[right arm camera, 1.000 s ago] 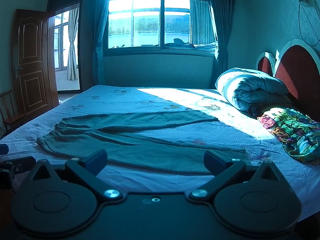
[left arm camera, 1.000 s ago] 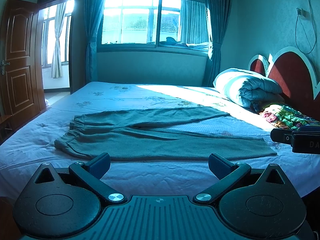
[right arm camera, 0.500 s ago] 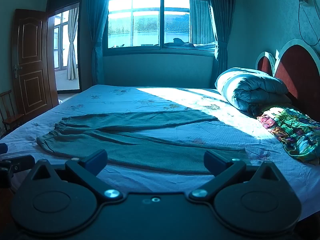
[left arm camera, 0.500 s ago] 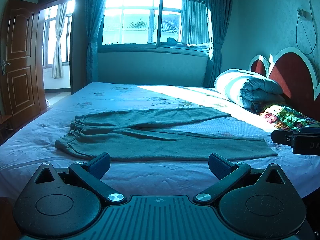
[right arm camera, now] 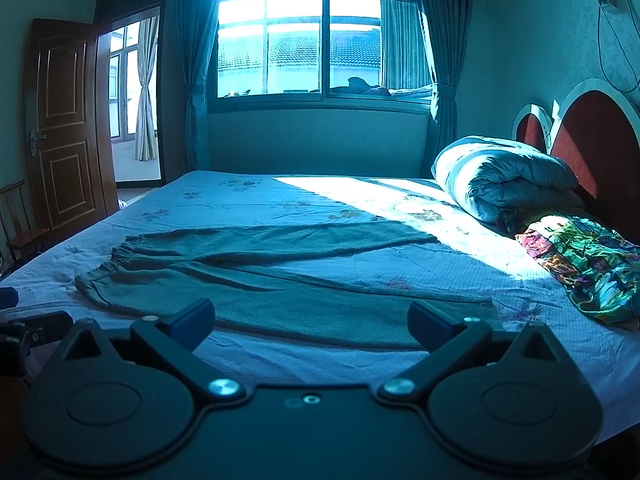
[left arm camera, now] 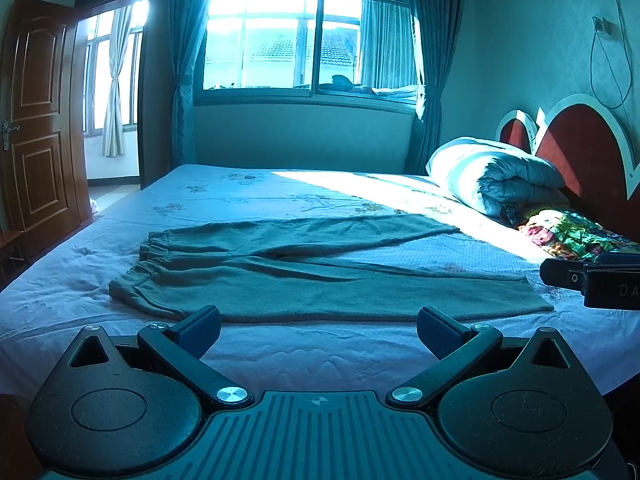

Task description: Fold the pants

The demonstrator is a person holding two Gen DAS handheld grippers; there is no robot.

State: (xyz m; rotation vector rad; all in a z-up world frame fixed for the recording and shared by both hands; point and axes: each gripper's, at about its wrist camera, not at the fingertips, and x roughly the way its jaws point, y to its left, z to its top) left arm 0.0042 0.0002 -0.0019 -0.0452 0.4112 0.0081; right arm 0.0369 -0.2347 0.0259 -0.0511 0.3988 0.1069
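Grey-green pants (left arm camera: 304, 276) lie flat on the bed (left arm camera: 320, 356), waistband at the left, both legs stretched to the right and spread in a narrow V; they also show in the right wrist view (right arm camera: 280, 280). My left gripper (left arm camera: 318, 330) is open and empty, just short of the near leg's front edge. My right gripper (right arm camera: 311, 320) is open and empty, low over the near leg's front edge. The right gripper's body shows at the right edge of the left wrist view (left arm camera: 592, 280). The left gripper's body shows at the left edge of the right wrist view (right arm camera: 28, 332).
A rolled quilt (left arm camera: 492, 176) and a colourful cloth (right arm camera: 588, 264) lie at the headboard (right arm camera: 600, 140) on the right. A window (left arm camera: 312, 36) with curtains is behind the bed. A wooden door (left arm camera: 36, 120) and a chair (right arm camera: 20, 224) stand at the left.
The views shift only very slightly. The pants lie as before and both grippers stay open.
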